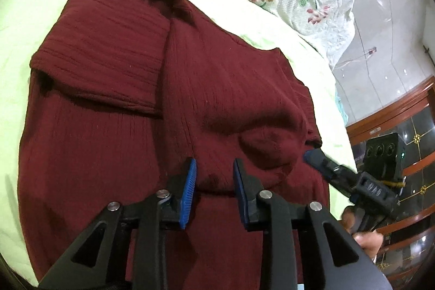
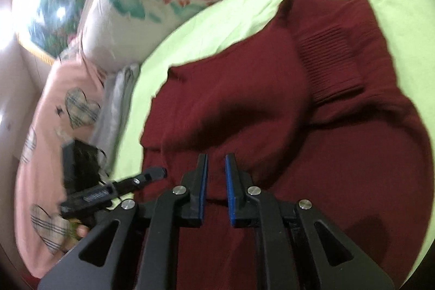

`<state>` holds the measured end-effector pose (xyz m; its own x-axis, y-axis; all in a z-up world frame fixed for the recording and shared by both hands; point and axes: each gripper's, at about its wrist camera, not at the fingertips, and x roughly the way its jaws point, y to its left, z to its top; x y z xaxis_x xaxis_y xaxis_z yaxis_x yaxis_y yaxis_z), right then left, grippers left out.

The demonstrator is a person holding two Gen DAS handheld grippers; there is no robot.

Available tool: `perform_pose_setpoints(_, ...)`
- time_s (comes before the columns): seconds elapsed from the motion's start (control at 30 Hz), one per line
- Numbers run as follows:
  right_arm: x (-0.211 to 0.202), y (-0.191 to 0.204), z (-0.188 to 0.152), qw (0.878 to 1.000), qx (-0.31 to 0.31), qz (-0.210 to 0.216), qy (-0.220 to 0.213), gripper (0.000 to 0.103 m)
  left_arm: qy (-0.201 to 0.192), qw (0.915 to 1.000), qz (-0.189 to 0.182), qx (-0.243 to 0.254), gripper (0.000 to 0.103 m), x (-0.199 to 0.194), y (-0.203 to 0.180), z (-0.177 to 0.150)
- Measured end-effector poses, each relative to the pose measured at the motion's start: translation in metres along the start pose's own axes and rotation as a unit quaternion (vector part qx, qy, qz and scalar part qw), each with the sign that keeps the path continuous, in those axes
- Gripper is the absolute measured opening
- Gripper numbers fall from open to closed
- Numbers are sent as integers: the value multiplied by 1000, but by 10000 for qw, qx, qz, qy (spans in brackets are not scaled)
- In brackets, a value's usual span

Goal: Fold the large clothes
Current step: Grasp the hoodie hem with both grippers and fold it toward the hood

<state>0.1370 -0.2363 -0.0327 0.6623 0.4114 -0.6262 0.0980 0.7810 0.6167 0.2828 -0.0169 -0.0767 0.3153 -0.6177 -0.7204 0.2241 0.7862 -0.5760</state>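
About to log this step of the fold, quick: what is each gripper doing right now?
Left gripper: open, nothing between its pads, above the dark red sweater.
Right gripper: open by a narrow gap, holding nothing, over the same sweater.

Maroon ribbed sweater — sleeves folded in, on bed

Right gripper hovers with jaws slightly apart and empty over a folded dark red sweater on a light green sheet. Left gripper enters alongside.
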Motion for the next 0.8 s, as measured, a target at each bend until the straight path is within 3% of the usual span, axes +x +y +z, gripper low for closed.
perform_pose_setpoints(0.03, 6, 4, -2, 9998, -103, -153, 34, 19, -17, 10000, -9, -14, 28, -3, 2, -2)
perform_pose_setpoints(0.13, 22, 10, -4, 9972, -400, -617, 110, 49, 86, 9999, 74, 4, 33, -7, 15, -6)
perform_pose_setpoints(0.2, 40, 11, -5, 9925, -594, -1040, 242, 51, 151, 9997, 175, -56, 33, 1, 22, -5)
perform_pose_setpoints(0.23, 45, 10, -4, 9919, -606, -1083, 272, 49, 172, 9997, 117, -112, 33, 4, 24, -5)
perform_pose_setpoints(0.3, 50, 6, -1, 9911, -591, -1163, 251, 14, 193, 9997, 83, -137, 32, 8, 26, -4)
perform_pose_setpoints(0.33, 52, 4, 1, 9912, -540, -1166, 304, 5, 192, 9997, 87, -97, 32, 9, 25, -5)
perform_pose_setpoints(0.47, 20, 1, 8, 9995, -165, -159, -232, 5, 169, 9997, 116, 94, 30, 2, 20, -4)
perform_pose_setpoints(0.53, -14, 1, 10, 9925, -6, 965, -752, 5, -41, 9996, 86, 247, 30, -10, 13, -1)
perform_pose_setpoints(0.57, -26, 0, 8, 9892, -16, 1135, -929, 5, -106, 9994, 119, 309, 33, -13, 11, 0)
perform_pose_setpoints(0.6, -31, -1, 7, 9896, -18, 1069, -963, 5, -139, 9991, 140, 371, 33, -13, 11, 1)
perform_pose_setpoints(0.7, -16, -10, 0, 9956, 29, 866, -361, 8, -69, 9999, 35, 144, 32, -7, 21, 3)
perform_pose_setpoints(0.8, -3, -14, -16, 9993, -95, 313, 166, 9, -58, 9994, -240, -238, 32, -11, 37, 1)
